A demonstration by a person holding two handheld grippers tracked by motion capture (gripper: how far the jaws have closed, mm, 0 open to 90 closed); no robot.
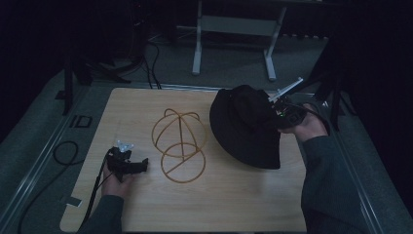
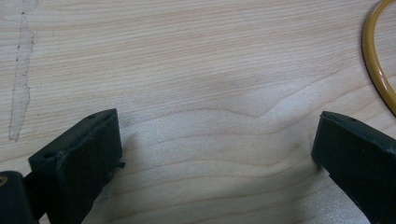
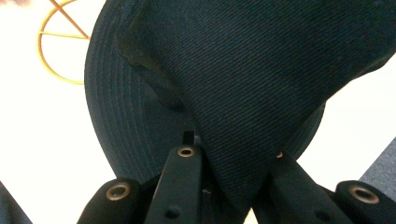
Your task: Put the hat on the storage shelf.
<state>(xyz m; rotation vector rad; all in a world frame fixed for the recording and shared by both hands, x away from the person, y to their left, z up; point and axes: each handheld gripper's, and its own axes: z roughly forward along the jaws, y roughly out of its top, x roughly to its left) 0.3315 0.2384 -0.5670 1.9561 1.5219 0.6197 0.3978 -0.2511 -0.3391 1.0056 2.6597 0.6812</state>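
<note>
At the right side of the wooden table [image 1: 224,204], the right gripper [image 1: 278,113] clamps the crown of a black bucket hat [image 1: 246,127]. In the right gripper view the jaws pinch a fold of the dark twill cloth between them, closed tight on it; the stitched brim [image 3: 109,116] spreads out beyond and to the left of the jaws. In the high view the hat hangs from that gripper just left of the person's right hand [image 1: 308,126], brim tilted toward the table's middle, its lower edge near or on the wood; which of the two is unclear.

Left of the hat, between the two grippers, stands a yellow wire hat stand [image 1: 179,146]: a domed frame over a round base ring with one cross bar. It sits apart from the hat, close to the brim's left edge.

Left gripper [image 1: 130,165] rests low at the table's near-left, held in the left hand [image 1: 116,181], jaws pointing toward the stand's base ring. In the left gripper view its jaws stand wide apart over bare wood grain, nothing between them; a curve of the yellow ring [image 2: 376,60] shows beyond the right-hand jaw.
</note>
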